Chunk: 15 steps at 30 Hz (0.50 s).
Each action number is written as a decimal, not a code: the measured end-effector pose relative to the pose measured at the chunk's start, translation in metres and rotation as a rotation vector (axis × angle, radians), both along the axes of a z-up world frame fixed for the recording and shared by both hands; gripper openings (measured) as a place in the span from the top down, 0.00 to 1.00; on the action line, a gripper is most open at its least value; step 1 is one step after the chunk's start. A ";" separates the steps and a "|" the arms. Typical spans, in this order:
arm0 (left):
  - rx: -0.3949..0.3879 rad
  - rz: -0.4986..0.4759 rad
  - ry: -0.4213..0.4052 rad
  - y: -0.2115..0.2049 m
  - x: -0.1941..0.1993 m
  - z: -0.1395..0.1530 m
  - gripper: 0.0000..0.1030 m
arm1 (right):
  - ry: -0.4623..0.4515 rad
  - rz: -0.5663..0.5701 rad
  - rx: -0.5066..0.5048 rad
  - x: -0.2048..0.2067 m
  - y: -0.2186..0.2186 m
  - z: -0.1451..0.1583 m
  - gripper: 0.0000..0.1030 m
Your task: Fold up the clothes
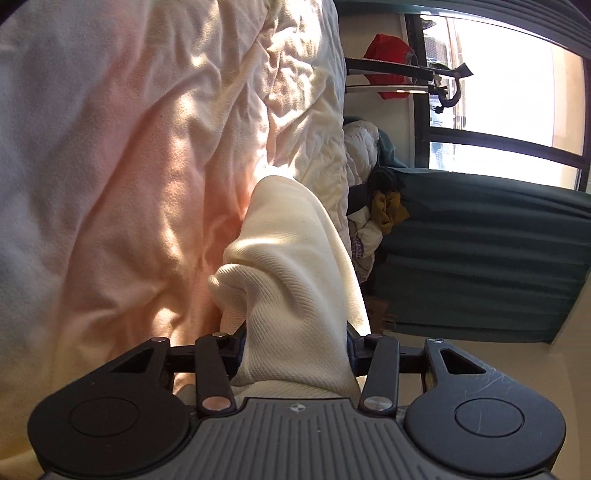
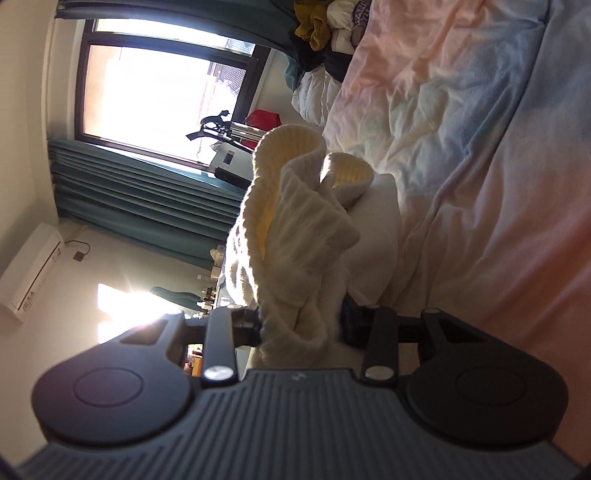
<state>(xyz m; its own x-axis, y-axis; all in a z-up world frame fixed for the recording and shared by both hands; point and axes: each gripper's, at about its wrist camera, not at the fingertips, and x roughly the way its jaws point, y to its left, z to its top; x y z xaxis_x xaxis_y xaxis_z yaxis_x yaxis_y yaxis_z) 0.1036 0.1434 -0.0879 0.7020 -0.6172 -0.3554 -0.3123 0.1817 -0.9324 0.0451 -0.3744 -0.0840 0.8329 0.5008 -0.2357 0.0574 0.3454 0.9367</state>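
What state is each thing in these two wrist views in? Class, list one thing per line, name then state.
left gripper: shut on the cream garment.
right gripper: shut on the cream garment.
cream garment: bunched, held at both grippers, partly lifted off the bed.
bed cover: rumpled, spread out.
clothes pile: heaped, unfolded.
green curtain: drawn aside from the window.

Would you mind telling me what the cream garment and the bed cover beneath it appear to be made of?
Cream garment: seemingly a soft matte knit, judging by its fine ribbed texture and thick folds. Bed cover: likely a thin woven cotton-like fabric, matte, with many small wrinkles.
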 end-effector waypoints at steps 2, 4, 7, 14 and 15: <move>-0.007 -0.018 -0.007 -0.013 0.002 0.014 0.55 | -0.017 -0.021 0.008 -0.008 -0.011 0.011 0.60; -0.014 -0.040 -0.017 -0.029 0.003 0.028 0.56 | -0.034 -0.047 0.020 -0.018 -0.025 0.021 0.60; -0.018 -0.085 -0.049 -0.063 0.003 0.045 0.56 | -0.061 -0.086 0.036 -0.034 -0.047 0.037 0.60; -0.044 -0.215 -0.124 -0.154 -0.006 0.077 0.56 | -0.148 -0.217 0.045 -0.091 -0.117 0.071 0.60; -0.048 -0.236 -0.133 -0.169 -0.009 0.080 0.56 | -0.160 -0.237 0.044 -0.101 -0.128 0.075 0.60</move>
<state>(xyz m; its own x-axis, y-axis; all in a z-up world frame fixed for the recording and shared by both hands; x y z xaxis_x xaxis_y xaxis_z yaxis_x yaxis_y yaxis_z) 0.0943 -0.0251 -0.0076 0.5757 -0.7828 -0.2362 -0.1404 0.1899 -0.9717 -0.0559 -0.5019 -0.0093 0.9527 0.2949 -0.0738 -0.0185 0.2986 0.9542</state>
